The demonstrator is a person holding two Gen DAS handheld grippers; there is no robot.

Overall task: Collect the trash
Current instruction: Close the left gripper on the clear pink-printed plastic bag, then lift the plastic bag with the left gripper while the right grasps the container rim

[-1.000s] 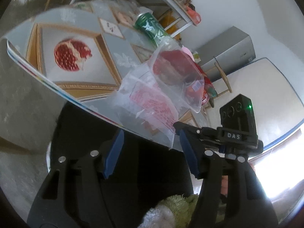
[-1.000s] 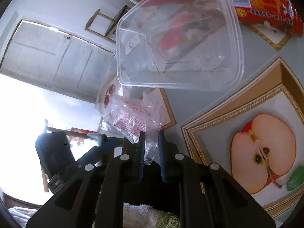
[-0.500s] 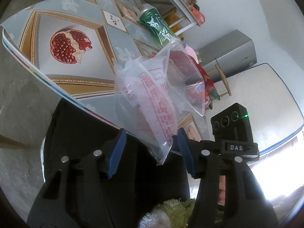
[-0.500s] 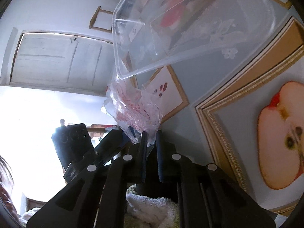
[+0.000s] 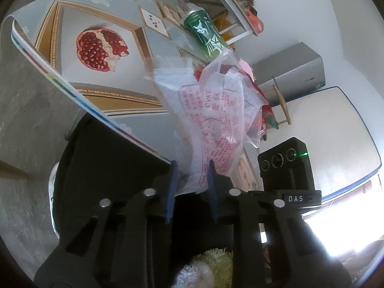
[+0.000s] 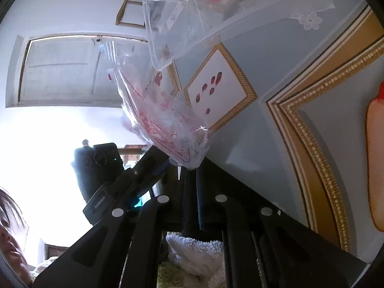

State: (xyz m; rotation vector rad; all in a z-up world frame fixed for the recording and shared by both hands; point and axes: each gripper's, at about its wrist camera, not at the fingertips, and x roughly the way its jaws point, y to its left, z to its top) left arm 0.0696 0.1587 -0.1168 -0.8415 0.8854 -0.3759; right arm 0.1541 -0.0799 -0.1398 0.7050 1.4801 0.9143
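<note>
A clear plastic bag with red print (image 5: 216, 120) hangs off the table's near edge. In the left wrist view its lower end sits between the blue pads of my left gripper (image 5: 192, 168), whose jaws stand narrowly apart around it. In the right wrist view the same bag (image 6: 165, 124) is pinched at its bottom corner by my right gripper (image 6: 192, 168), which is shut on it. A clear plastic container (image 6: 192, 16) lies on the table behind the bag. A green can (image 5: 204, 33) stands farther back.
The table (image 5: 72, 24) has a grey and gold fruit-print cloth. My right gripper's body (image 5: 285, 175) is close on the left one's right. A grey cabinet (image 5: 290, 72) and a wooden stool stand beyond. Grey floor lies to the left.
The bag has been pulled off the table edge toward me. My left gripper's jaws have narrowed around its lower end. The right gripper has stayed shut on the bag.
</note>
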